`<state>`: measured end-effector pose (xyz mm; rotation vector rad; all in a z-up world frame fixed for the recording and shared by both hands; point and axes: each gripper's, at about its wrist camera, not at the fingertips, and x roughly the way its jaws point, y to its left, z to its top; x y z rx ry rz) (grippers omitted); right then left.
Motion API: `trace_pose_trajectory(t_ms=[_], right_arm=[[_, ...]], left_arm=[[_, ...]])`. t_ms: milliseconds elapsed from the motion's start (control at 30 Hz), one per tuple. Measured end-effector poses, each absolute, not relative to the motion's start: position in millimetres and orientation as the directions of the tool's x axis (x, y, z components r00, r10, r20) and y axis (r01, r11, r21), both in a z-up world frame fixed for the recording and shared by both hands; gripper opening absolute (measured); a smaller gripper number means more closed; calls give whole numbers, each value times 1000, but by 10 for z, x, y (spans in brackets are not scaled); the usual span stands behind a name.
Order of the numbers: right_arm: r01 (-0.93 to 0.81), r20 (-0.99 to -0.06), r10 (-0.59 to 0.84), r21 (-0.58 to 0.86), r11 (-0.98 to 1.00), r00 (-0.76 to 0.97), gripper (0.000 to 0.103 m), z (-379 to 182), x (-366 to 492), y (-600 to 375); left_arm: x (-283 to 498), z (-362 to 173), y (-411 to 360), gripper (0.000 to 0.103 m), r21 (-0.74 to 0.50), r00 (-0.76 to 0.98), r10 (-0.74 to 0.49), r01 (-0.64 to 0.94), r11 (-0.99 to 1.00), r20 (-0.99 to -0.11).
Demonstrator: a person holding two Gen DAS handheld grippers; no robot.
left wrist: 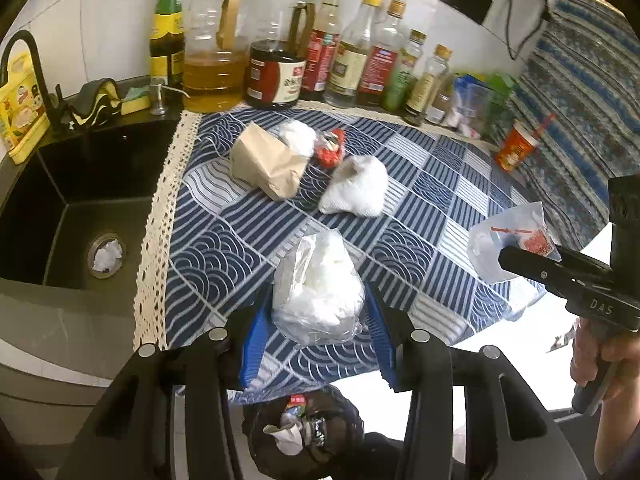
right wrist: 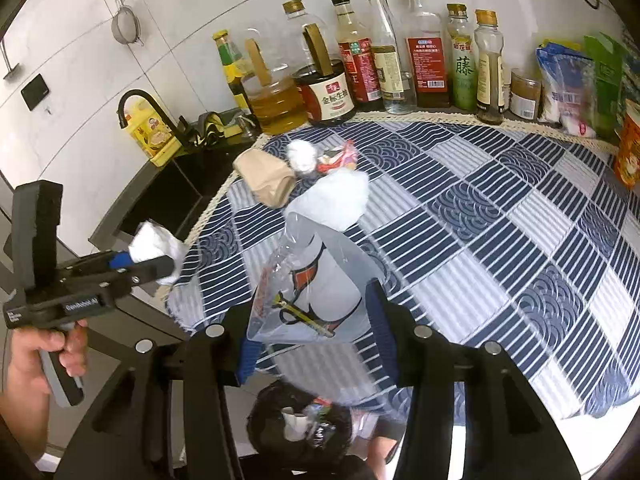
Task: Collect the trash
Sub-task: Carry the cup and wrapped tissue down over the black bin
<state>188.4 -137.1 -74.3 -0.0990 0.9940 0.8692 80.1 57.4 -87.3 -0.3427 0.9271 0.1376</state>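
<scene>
Above checkered cloth (left wrist: 440, 184), left gripper (left wrist: 318, 320) clamps tissue bag (left wrist: 316, 292), right gripper (right wrist: 312, 328) clamps printed wrapper (right wrist: 316, 280).

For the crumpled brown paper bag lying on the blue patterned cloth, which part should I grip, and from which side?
Probably grip the crumpled brown paper bag across its creased near end, where the paper folds thin enough to pinch. Come from above on the sink side, since white tissue wads and a red wrapper crowd its other side.

Home kitchen: sink (left wrist: 60, 184), condiment bottles (left wrist: 352, 60)
</scene>
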Motion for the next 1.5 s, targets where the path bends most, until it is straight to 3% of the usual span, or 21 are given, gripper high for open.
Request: trace_pose_trajectory(t_ms=[633, 1500], right_arm=[[-651, -811, 554, 320, 688, 187, 48, -1090, 914, -1232], [-567, -887, 461, 387, 727, -15, 49, -2143, 558, -1296]], left_arm=[[105, -1234, 413, 44, -271, 561, -128, -178, 946, -818], [-294, -2259, 158, 44, -315, 358, -224, -220, 923, -907]])
